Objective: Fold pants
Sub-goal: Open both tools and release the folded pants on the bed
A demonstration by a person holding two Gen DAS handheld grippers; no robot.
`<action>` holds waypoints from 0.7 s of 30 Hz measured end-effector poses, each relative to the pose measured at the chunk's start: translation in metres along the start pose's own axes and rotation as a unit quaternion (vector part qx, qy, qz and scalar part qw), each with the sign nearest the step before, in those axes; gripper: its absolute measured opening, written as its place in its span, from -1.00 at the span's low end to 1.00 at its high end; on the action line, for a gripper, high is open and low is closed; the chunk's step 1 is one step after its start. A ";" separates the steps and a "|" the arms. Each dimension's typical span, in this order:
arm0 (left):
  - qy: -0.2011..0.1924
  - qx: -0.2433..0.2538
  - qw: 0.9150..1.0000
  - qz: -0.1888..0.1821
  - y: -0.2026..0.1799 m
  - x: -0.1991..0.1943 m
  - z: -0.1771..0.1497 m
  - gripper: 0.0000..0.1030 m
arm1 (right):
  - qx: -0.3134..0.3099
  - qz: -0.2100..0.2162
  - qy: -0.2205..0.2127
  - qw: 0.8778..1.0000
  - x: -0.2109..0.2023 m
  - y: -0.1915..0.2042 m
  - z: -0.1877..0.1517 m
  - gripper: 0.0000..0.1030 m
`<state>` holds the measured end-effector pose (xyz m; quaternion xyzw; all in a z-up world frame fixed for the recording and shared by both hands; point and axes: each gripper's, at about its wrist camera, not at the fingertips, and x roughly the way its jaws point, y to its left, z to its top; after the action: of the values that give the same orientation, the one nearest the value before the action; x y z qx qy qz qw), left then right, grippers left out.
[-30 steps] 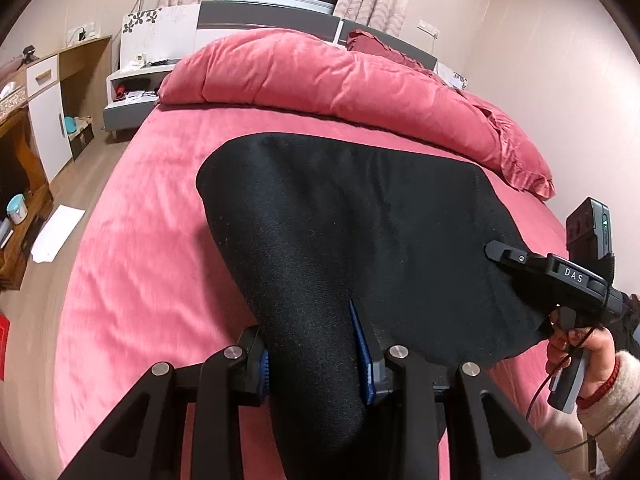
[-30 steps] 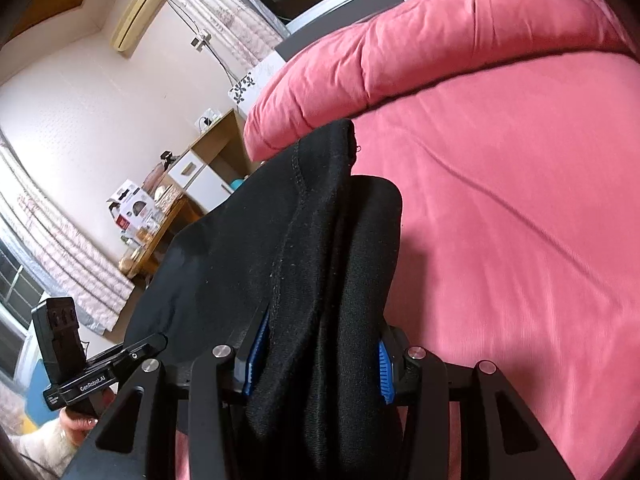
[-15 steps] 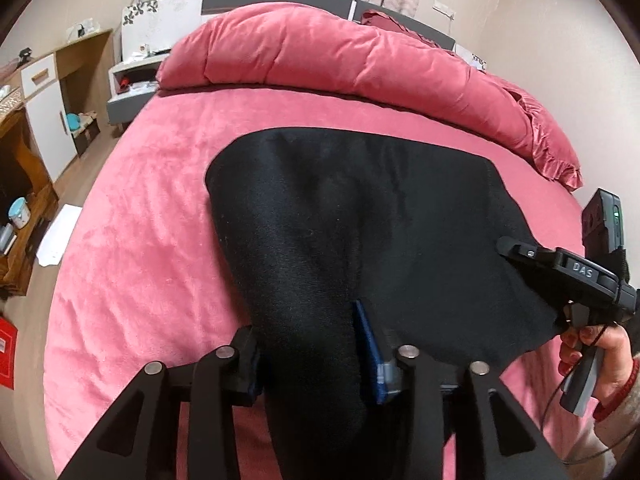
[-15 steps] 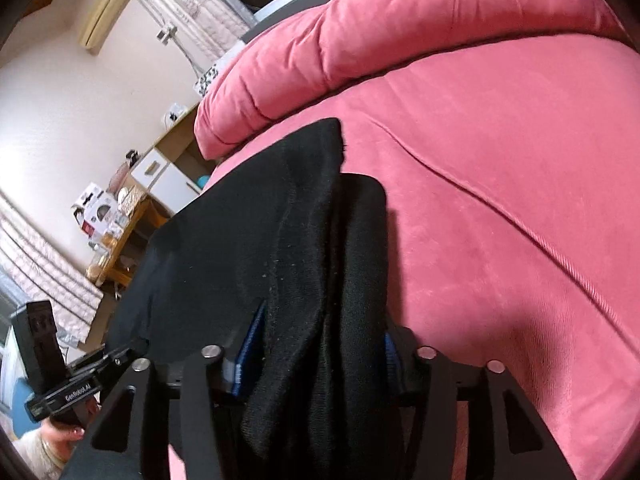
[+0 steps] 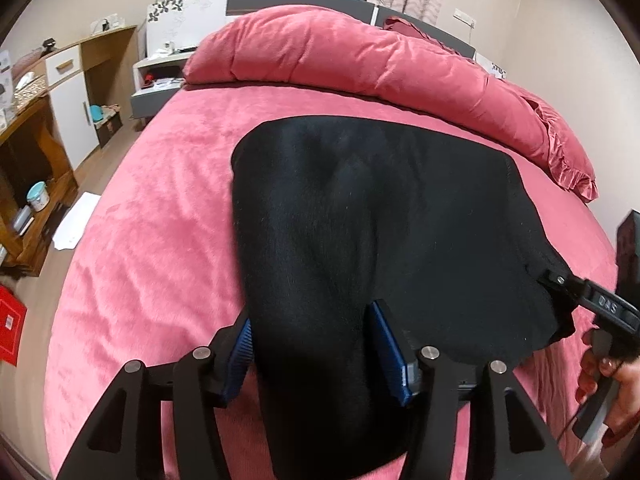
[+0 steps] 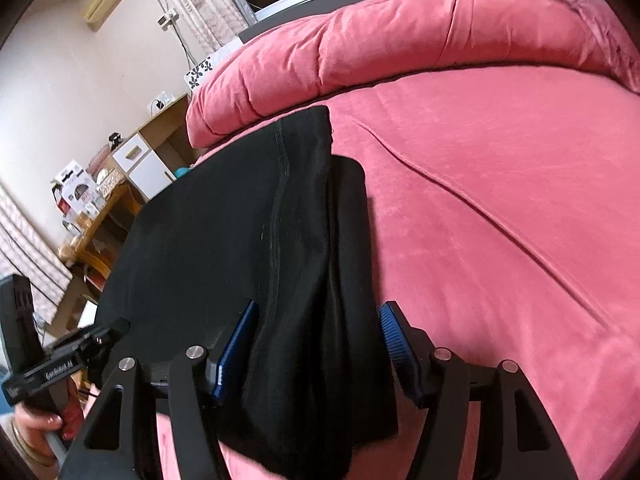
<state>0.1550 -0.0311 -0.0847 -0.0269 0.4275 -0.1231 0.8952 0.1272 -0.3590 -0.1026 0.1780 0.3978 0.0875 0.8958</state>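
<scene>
**Letting the folded pants down onto the bed**

While both my hands come low over the bed [image 5: 132, 216], the black pants [image 5: 380, 220] lie spread across the pink cover, well short of the rolled duvet [image 5: 360, 64] at the headboard end. I judge that the fold has just been laid over: the near edge of the pants is doubled, and in the right wrist view a thick stack of layers with a stitched seam runs away from me toward the duvet. I take it the cloth sits here because the middle of the bed gives a flat, bare stretch to fold on.

My left gripper [image 5: 316, 344] straddles the near left corner of the pants. Its jaws have just been opening; they stand wide, the blue pads clear of the cloth or barely brushing it, with the fabric lying between them.

My right gripper [image 6: 316, 344] straddles the near right corner, on the side away from the cabinets [image 6: 132, 160]. Its jaws have just been opening too, and a gap shows beside the right pad, so it is not pinching.
</scene>
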 end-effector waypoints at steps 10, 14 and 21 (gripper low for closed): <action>0.001 0.033 0.999 0.023 -0.011 -0.023 -0.030 0.16 | -0.060 -0.096 -0.022 0.993 -0.029 0.015 -0.022 0.28; 0.008 0.016 1.000 0.020 -0.014 -0.040 -0.037 0.16 | -0.042 -0.083 -0.021 0.995 -0.045 0.025 -0.028 0.30; 0.008 0.025 1.000 0.016 -0.032 -0.066 -0.063 0.16 | -0.042 -0.072 -0.014 0.996 -0.068 0.045 -0.064 0.39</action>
<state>0.0604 -0.0422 -0.0698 0.0031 0.4319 -0.1201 0.8939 0.0335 -0.3218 -0.0781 0.1121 0.3932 0.0367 0.9119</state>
